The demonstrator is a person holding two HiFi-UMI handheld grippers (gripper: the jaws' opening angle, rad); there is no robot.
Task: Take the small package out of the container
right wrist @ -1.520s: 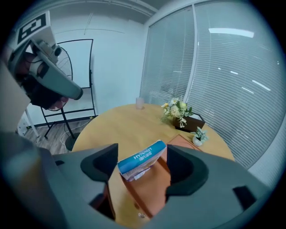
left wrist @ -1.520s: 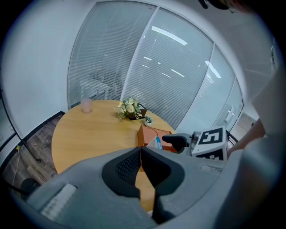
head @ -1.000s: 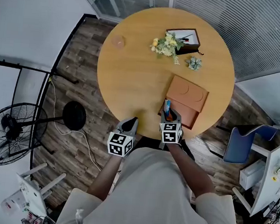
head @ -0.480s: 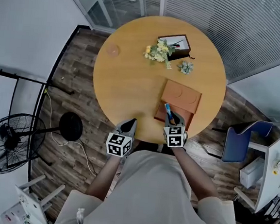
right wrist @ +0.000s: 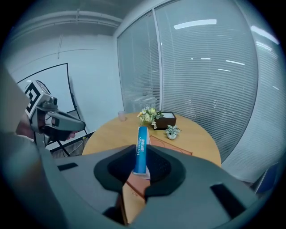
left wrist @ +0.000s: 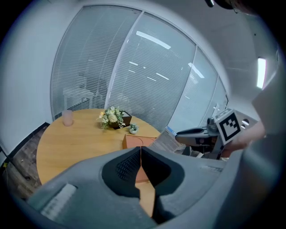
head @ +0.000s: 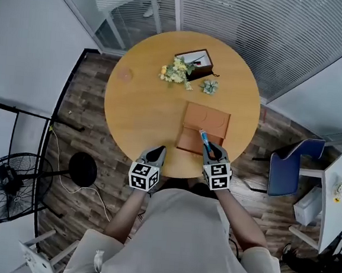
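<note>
A flat orange-brown container [head: 208,119] lies on the round wooden table [head: 137,109], its near part open. My right gripper [head: 212,149] hovers over the table's near edge, just right of the container's open end. It is shut on a small blue package [head: 203,136], which stands up between the pads and clear of the container. In the right gripper view the package [right wrist: 141,150] rises out of the gripper [right wrist: 142,169], with the container [right wrist: 167,144] beyond it. My left gripper [head: 156,155] is shut and empty at the near edge, left of the container [left wrist: 132,141].
At the table's far side are a bunch of flowers [head: 175,71], a dark box [head: 196,60], a small potted plant [head: 209,87] and a pink cup [head: 124,74]. A blue chair [head: 287,167] stands at the right and a fan [head: 9,187] on the floor at the left.
The right gripper's jaws have closed on the blue package. It has drawn back from over the container's open end to the table's near edge. The left gripper has stayed put.
</note>
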